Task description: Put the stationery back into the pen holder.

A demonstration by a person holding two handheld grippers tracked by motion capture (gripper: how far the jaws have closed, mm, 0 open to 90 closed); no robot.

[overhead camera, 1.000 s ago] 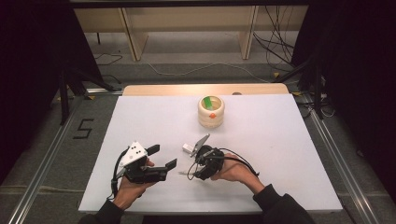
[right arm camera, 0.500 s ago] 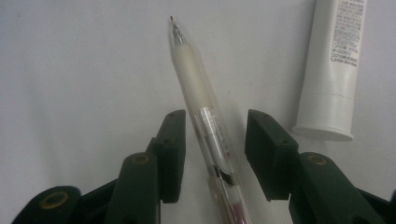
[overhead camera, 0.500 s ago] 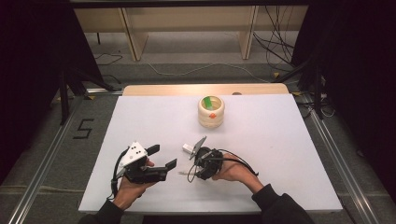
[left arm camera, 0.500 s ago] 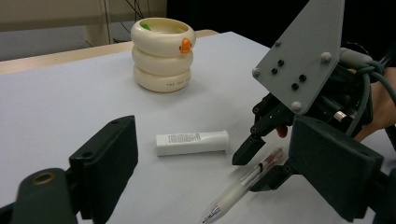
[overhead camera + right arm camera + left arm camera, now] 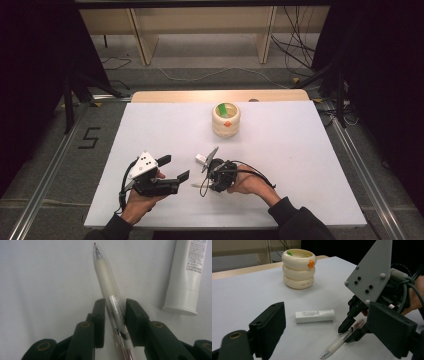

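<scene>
A clear pen with a white grip and red ink sits between the jaws of my right gripper, which is shut on its barrel; the tip points away from the jaws. In the high view my right gripper is at the table's near middle, pointing left. A white capped tube lies on the table just beside the pen. My left gripper is open and holds nothing, facing the tube and the right gripper. Whether the pen rests on the table or hangs just above it, I cannot tell.
A cream ringed container with an orange spot and a green item inside stands toward the far middle of the white table. A wooden strip runs along the far edge, with dark floor and cables beyond.
My right gripper has edged slightly left and nearer to the person with the pen in it. The left gripper has stayed in place.
</scene>
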